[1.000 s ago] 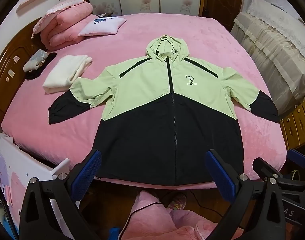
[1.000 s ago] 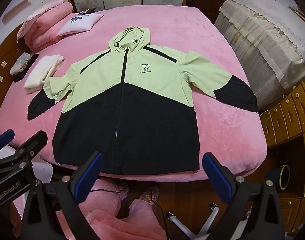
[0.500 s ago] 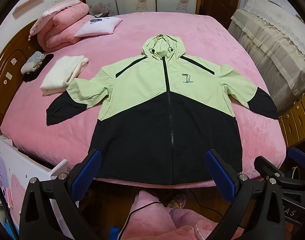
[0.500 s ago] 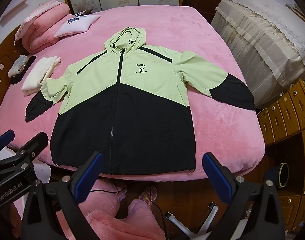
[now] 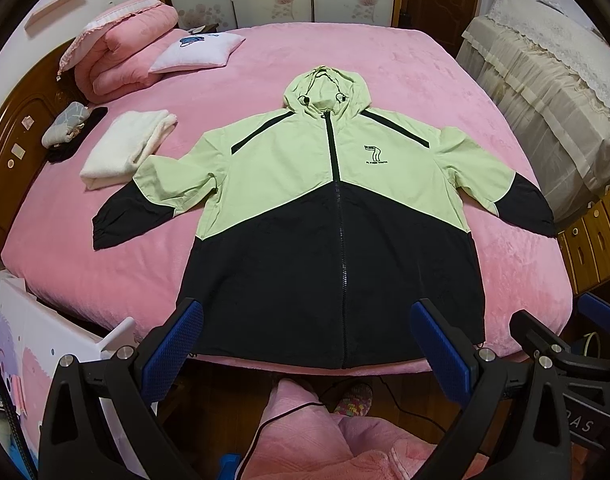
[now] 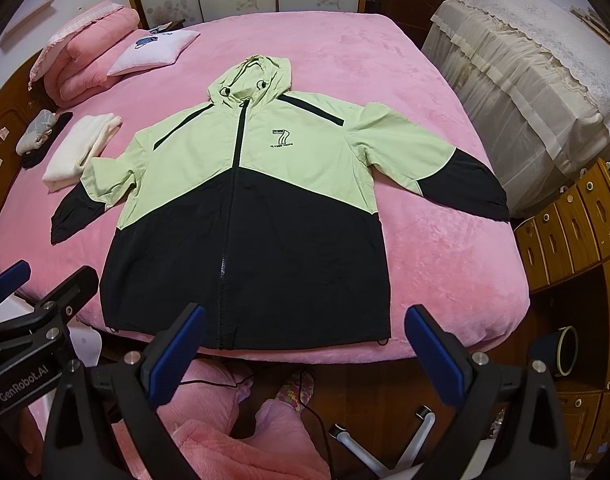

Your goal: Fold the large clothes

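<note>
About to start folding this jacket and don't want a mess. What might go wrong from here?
The jacket hem lies at the edge of the bed, so a tug may drag it off. Its left sleeve lies close to the folded white towel and may catch it. Both the left tool and right tool are open, holding nothing.

jacket (image 6: 245,208) chest: "7" logo | left tool (image 6: 41,344) body: "GenRobot.AI"
</note>
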Motion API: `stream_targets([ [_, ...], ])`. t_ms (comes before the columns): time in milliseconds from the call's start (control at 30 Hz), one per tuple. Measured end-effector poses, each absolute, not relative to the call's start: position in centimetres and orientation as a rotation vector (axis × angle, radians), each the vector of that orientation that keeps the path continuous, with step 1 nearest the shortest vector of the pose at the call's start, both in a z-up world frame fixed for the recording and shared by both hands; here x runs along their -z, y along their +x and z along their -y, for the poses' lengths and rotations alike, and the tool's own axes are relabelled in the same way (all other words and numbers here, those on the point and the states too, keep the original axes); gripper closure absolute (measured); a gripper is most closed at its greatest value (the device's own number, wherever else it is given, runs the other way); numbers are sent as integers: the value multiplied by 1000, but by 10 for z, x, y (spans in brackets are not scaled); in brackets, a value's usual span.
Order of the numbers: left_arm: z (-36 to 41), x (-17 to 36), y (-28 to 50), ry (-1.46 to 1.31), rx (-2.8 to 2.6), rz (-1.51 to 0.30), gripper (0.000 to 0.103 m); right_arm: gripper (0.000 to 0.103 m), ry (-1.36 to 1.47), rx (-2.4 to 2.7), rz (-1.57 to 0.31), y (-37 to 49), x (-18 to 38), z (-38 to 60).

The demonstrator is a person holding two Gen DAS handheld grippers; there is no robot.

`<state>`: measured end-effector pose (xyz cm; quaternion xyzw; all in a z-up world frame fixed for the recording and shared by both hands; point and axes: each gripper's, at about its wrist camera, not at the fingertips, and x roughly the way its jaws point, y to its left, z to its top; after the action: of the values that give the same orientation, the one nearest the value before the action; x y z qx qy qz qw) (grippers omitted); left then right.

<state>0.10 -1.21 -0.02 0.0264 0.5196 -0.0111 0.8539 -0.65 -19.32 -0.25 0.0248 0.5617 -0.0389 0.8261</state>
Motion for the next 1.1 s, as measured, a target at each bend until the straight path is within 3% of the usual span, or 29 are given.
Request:
stream_targets([
  [1100, 14, -3, 3, 73, 22, -1098, 1, 3, 62, 84, -1190, -4, -4, 200],
])
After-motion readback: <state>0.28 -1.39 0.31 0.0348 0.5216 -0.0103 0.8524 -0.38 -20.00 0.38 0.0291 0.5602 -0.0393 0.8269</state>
